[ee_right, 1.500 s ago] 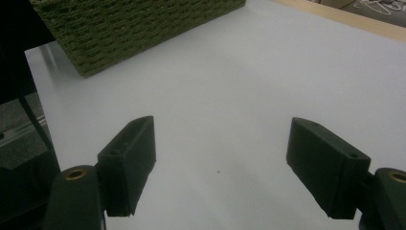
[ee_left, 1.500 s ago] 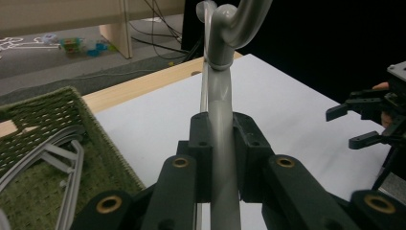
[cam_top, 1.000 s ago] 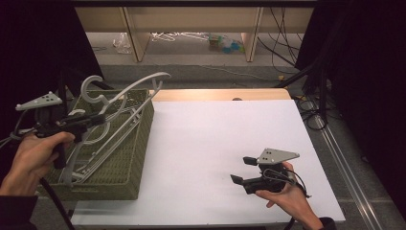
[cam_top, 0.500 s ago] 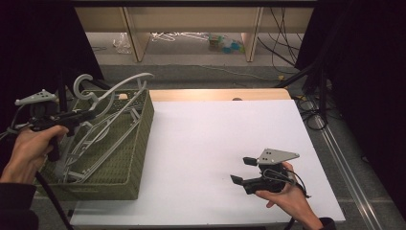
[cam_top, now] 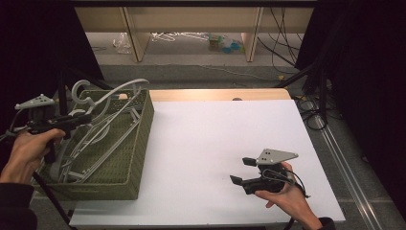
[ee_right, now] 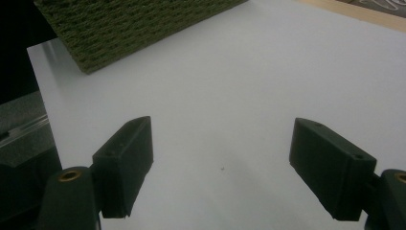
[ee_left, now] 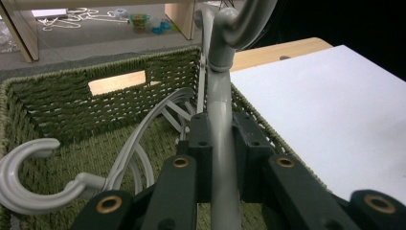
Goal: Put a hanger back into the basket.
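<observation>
We hold a grey hanger (ee_left: pixel 221 143) clamped between the shut jaws of our left gripper (ee_left: pixel 221 158), over the green basket (cam_top: pixel 139 143); its neck runs straight away from us, hook (ee_left: pixel 239 24) foremost. Our right gripper (cam_top: pixel 239 171) rests wide open and empty on the white table (cam_top: pixel 215 139).

One green woven basket (cam_top: pixel 136 143), left of frame; several grey plastic coat hangers (cam_top: pixel 103 127) inside, exact number unclear; two black two-jaw tongs, left (cam_top: pixel 84 118) and right (cam_top: pixel 239 171).
</observation>
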`<state>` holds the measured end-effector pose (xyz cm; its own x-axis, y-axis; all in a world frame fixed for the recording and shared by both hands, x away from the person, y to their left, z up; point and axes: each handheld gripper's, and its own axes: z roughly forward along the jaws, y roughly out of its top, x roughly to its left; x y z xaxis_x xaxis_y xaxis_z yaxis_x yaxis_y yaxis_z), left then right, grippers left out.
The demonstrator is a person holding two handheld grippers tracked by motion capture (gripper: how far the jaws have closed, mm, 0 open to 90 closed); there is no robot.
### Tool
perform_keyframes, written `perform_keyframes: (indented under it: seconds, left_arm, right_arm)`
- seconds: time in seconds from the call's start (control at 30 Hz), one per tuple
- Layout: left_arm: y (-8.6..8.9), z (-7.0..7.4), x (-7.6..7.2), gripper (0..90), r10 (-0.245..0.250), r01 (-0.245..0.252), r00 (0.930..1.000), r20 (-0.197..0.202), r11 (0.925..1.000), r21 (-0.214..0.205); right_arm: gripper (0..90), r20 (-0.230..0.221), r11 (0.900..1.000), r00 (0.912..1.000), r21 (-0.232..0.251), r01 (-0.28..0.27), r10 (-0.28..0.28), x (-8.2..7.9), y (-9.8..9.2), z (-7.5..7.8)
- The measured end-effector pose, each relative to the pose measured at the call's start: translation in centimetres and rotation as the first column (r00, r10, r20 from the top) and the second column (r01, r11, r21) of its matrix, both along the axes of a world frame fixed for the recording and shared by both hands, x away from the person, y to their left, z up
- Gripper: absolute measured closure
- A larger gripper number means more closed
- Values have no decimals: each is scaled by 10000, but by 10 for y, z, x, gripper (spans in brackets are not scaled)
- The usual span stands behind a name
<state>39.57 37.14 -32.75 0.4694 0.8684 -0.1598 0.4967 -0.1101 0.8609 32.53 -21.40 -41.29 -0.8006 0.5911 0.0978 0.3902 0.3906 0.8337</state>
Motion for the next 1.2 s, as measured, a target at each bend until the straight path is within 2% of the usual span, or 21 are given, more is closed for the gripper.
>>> perform_keyframes:
  seconds: [0.33,0.53,0.63,0.87,0.9,1.03,1.13,1.2]
  left_arm:
    - [11,-12,-2,789,38,-31,9996,-270,9997,260]
    - [14,-19,-4,789,-40,44,9994,-357,9999,127]
    - [14,-21,-3,789,-123,141,9987,-500,9993,360]
    - [10,-35,1,789,-260,280,9962,-834,9994,226]
    - [8,-37,2,789,-278,300,9955,-903,9993,220]
    - [3,-44,5,790,-314,339,9934,-1104,9992,209]
    - [3,-51,7,790,-237,236,9913,-1291,9997,-25]
    - [4,-54,7,788,-115,113,9902,-1389,9999,-24]
  right_arm:
    - [240,-30,10000,10000,6,16,-16,0,-1,0]
    - [240,-44,10000,10000,-4,15,-15,0,-1,0]
    - [240,-48,10000,10000,-40,13,-13,1,-1,-1]
    - [240,-70,10000,10000,-43,-6,5,1,-1,-1]
    - [240,-86,9999,9999,-160,55,-56,0,-2,0]
    - [240,-56,10000,10000,-42,-6,5,1,-1,0]
    - [240,7,10000,10000,-59,-13,13,1,-2,0]
    - [240,-39,10000,10000,-42,1,-1,1,-2,0]
